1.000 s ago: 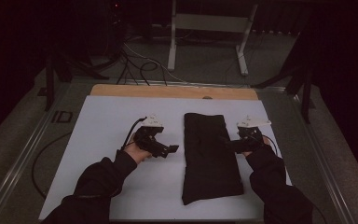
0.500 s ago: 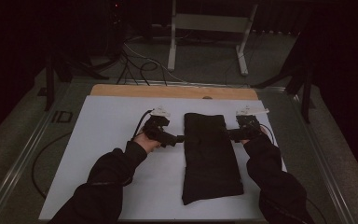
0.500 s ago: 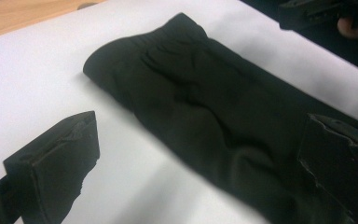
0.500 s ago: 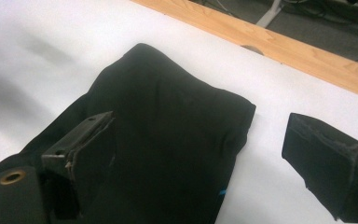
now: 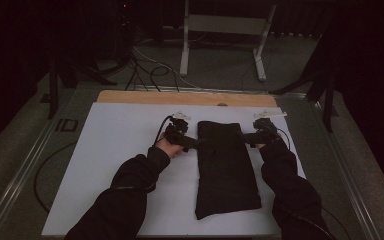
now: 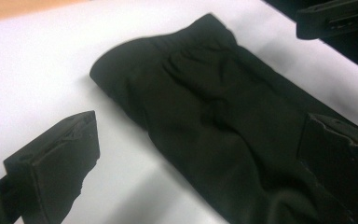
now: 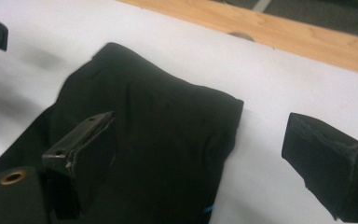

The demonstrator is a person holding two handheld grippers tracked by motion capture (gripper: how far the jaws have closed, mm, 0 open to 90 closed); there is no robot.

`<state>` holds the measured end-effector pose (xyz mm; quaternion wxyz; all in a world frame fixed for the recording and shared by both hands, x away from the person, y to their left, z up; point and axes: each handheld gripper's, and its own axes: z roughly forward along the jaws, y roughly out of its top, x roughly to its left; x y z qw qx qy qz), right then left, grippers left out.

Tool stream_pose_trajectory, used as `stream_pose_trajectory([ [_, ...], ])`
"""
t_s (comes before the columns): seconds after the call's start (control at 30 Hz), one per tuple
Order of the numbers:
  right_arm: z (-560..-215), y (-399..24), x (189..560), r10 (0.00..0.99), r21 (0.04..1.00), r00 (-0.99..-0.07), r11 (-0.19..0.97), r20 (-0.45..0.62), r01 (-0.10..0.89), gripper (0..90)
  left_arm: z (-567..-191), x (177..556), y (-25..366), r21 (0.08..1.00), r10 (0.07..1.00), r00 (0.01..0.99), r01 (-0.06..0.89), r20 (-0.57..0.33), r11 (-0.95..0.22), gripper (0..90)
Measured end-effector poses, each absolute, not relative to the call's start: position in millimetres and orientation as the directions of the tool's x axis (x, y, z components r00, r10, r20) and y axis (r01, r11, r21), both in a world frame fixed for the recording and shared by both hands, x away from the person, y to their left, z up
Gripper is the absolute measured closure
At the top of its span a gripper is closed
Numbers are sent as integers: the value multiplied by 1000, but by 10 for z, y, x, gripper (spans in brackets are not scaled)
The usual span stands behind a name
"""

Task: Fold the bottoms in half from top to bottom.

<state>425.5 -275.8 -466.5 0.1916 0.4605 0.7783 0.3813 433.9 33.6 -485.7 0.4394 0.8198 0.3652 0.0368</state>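
Both hands have moved inward within one second, so the left hand-held gripper [image 5: 196, 143] and the right hand-held gripper [image 5: 245, 138], jaws released, now straddle the folded black cloth [image 5: 226, 167]'s 12 o'clock edges on the white tabletop [image 5: 115, 150], ready to grasp.

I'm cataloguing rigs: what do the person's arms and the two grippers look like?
Both forearms wear dark long sleeves. The left gripper and right gripper are black, each topped by a pale plate, with a black cable trailing. Their fingers are blocky, black, rough-edged.
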Motion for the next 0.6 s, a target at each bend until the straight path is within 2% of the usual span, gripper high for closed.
stream_pose_trajectory([
  [0.1, -4694, -2762, 4289, 868, 765, -495, 286, 49, 577, 98, -4896, 4361, 290, 751, 643, 730, 554, -232, -359, 0],
  [0.33, -4801, -2743, 4456, 873, 727, -475, 255, 109, 637, 98, -4995, 4504, 208, 679, 686, 661, 655, -305, -330, 0],
  [0.5, -4932, -2715, 4518, 882, 702, -461, 267, 98, 660, 99, -5080, 4580, 167, 670, 698, 633, 681, -335, -296, 2],
  [0.6, -5012, -2719, 4557, 884, 681, -453, 259, 120, 685, 126, -5132, 4630, 175, 654, 701, 595, 717, -393, -242, 78],
])
